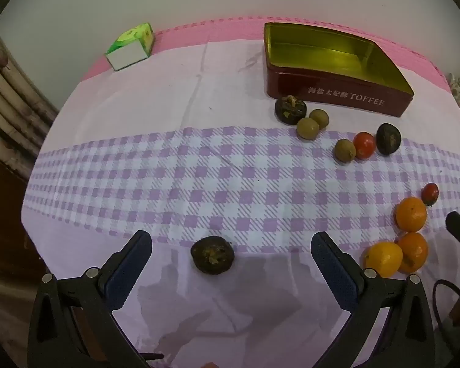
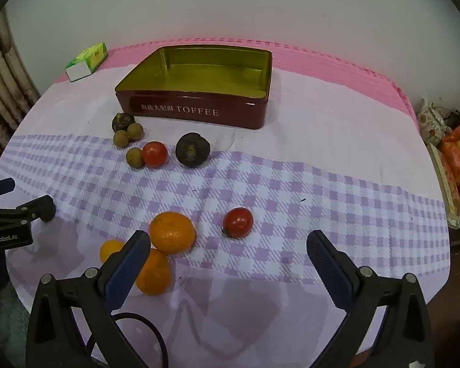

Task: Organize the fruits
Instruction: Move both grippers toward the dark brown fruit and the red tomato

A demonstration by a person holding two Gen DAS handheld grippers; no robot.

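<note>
- The task seems to be at its very beginning: the toffee tin [image 2: 196, 113] stands open at the far side of the table [image 2: 322, 141], and its golden inside holds no fruit at all.
- All the fruits lie loose on the checked tablecloth [image 1: 174, 184], in front of the tin.
- Just before the tin's front wall there is a dark wrinkled fruit [image 2: 123, 122] with two small brown-green fruits [image 2: 128, 134] touching it; a third small brown-green fruit [image 2: 134, 158] lies against a red tomato [image 2: 155, 154], and another dark fruit [image 2: 193, 149] is just beside them.
- Nearer to the person, three oranges [image 2: 172, 231] lie in a close group, and a second tomato [image 2: 238, 222] lies apart from them to the right.
- One more dark fruit [image 1: 212, 254] lies alone, well apart from the others, directly before the left gripper [image 1: 231, 242].
- The left gripper has its jaws spread fully wide and holds nothing; the dark fruit is between the two fingers in the view, but they do not touch it.
- The right gripper [image 2: 227, 240] is also fully wide open and empty; its left finger stands in front of the oranges.
- A green tissue box [image 1: 132, 46] rests at the far left corner and probably is not part of the work.
- What is left, by this judgement, is everything: each fruit must still go to its place, most likely into the tin.
</note>
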